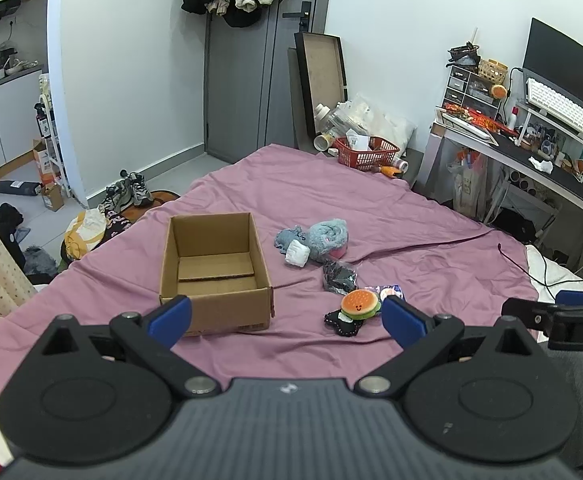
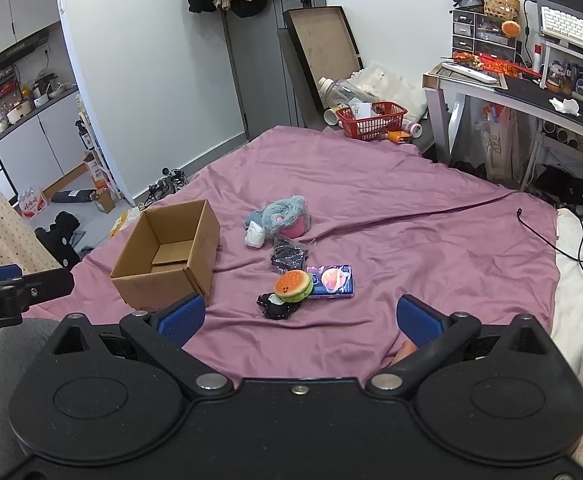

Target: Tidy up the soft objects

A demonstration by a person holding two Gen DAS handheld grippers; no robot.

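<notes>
Soft toys, a hamburger plush (image 1: 360,305) and a grey fluffy bundle (image 1: 318,239), lie on my purple sheet (image 1: 411,240) right of the empty box (image 1: 215,276), a packet (image 2: 333,281) half hidden behind the hamburger, while my left gripper (image 1: 287,318) and right gripper (image 2: 301,316) both hang spread wide, grasping nothing.

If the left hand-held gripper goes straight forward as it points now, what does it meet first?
Probably the purple bedsheet just right of the cardboard box. The open left hand-held gripper points between the box and the burger plush, though depth is unclear.
</notes>
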